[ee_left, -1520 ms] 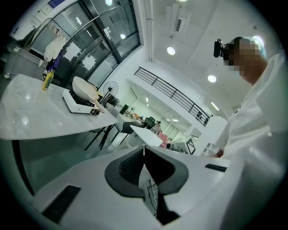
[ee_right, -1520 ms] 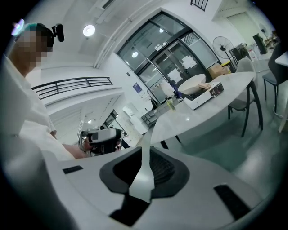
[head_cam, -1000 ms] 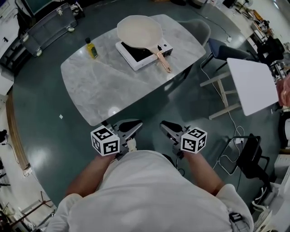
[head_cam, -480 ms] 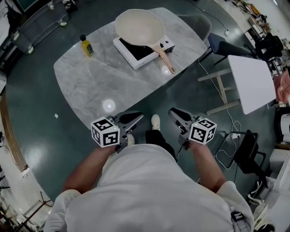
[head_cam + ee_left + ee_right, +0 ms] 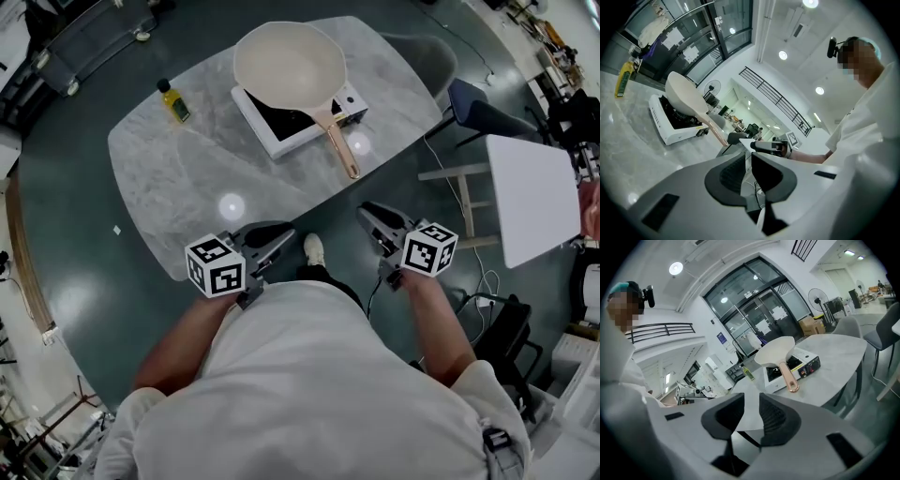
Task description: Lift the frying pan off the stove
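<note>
A cream frying pan (image 5: 289, 64) with a copper handle (image 5: 341, 148) rests on a white portable stove (image 5: 295, 116) on the grey marble table (image 5: 187, 187). The pan (image 5: 774, 352) and stove (image 5: 794, 369) lie ahead in the right gripper view. In the left gripper view the pan (image 5: 684, 93) and stove (image 5: 670, 126) appear at left. My left gripper (image 5: 277, 241) hovers by the table's near edge, shut and empty. My right gripper (image 5: 372, 219) is off the table's near right edge, well short of the handle; its jaws are opening with nothing between them.
A yellow oil bottle (image 5: 174, 101) stands on the table left of the stove. A white side table (image 5: 534, 197) and a dark chair (image 5: 483, 108) stand at right. The person's foot (image 5: 314, 249) and the dark floor lie between the grippers.
The person has stepped closer to the table. Both grippers have advanced toward it; the right one has moved right and toward the pan handle, and its jaws have parted.
</note>
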